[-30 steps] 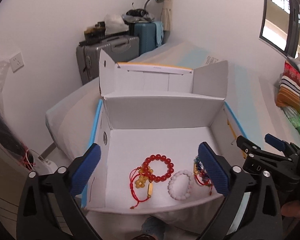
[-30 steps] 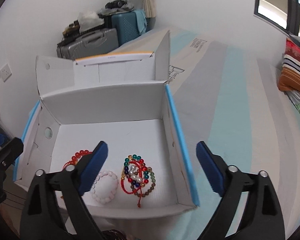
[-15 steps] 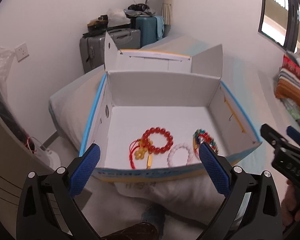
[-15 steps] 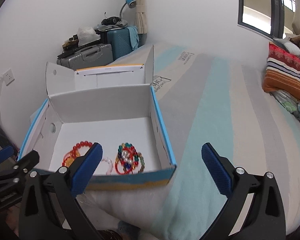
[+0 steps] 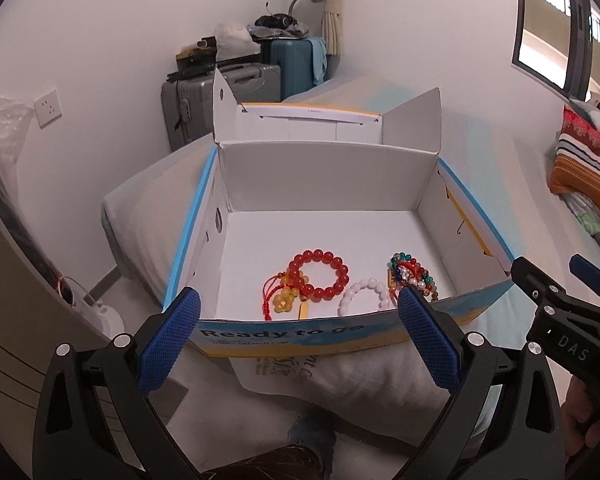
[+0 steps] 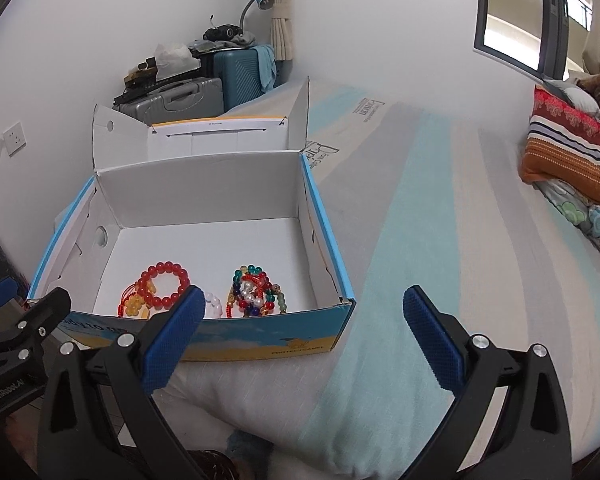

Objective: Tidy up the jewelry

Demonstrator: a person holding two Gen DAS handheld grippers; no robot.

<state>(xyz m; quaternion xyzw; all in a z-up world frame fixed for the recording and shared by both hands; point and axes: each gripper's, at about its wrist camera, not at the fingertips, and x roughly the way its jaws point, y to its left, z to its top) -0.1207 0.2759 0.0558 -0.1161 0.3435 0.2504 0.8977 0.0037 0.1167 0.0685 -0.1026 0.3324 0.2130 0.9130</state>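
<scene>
the left gripper [image 5: 298, 334] and the right gripper [image 6: 300, 338] both hang wide apart and hold nothing, just in front of the near wall of the open box [image 5: 324, 338] that stands on the bed [image 6: 440, 240]. the jewelry lies along the near edge of the box floor: a red bead bracelet [image 5: 320, 274] with a yellow charm on red cord [image 5: 286, 296] toward the left, a white bead bracelet [image 5: 364, 294] in the middle, and a tangled multicolour bracelet pile [image 6: 256, 290] toward the right wall. i think the pieces are kept apart in a row so each one can be taken singly.

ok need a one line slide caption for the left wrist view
Open left gripper hovers before a shoebox on the bed, holding a red bead bracelet, a white one and a multicolored bundle.
</scene>
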